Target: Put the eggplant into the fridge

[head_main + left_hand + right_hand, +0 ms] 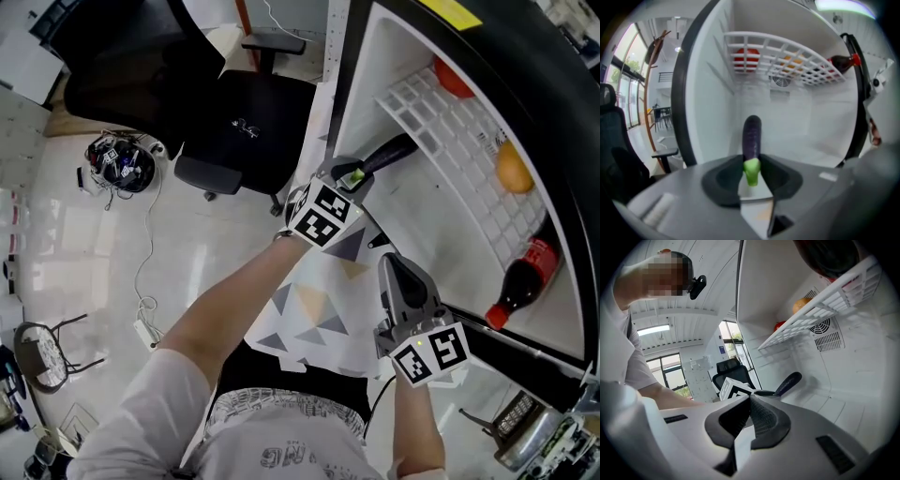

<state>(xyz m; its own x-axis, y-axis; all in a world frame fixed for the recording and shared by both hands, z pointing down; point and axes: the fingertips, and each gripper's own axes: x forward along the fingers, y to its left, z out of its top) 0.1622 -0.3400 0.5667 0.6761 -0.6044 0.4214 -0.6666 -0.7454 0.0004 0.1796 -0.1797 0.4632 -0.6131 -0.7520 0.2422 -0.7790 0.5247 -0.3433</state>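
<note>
Head view, left gripper (359,175): at frame centre, reaching up and right into the open fridge (394,66), its jaws clamped on the stem end of the eggplant (392,153).
Head view, eggplant: dark purple, sticking out past the jaws into the white compartment, just below the wire shelf (441,131) as framed.
Head view, right gripper (392,266): lower right of centre, near the fridge's dark door edge, apart from the eggplant.
Head view, shelf load: a red item (453,81) and an orange fruit (514,172) lie on the wire shelf; a dark bottle (518,283) with a red cap lies at the right.
Head view, room: a black office chair (248,117) at upper centre, a tangle of cables (120,164) on the pale floor at the left.

Left gripper view, jaws: closed on the eggplant's green stem (752,169); the purple body (752,136) rises straight ahead at centre frame.
Left gripper view, eggplant's place: inside the fridge opening, in front of the white back wall and beneath the wire shelf (787,49); I cannot tell whether it touches the floor of the compartment.
Left gripper view, above: the red item (746,57), orange fruit (794,60) and bottle (841,62) show through the shelf.

Right gripper view, jaws: pressed together at centre frame (750,398), nothing between them.
Right gripper view, beyond the jaws: the left gripper's marker cube (735,391) and the eggplant (788,382) pointing up and right into the fridge.
Right gripper view, upper right: the wire shelf (820,310) with the orange fruit (801,304) on it.
</note>
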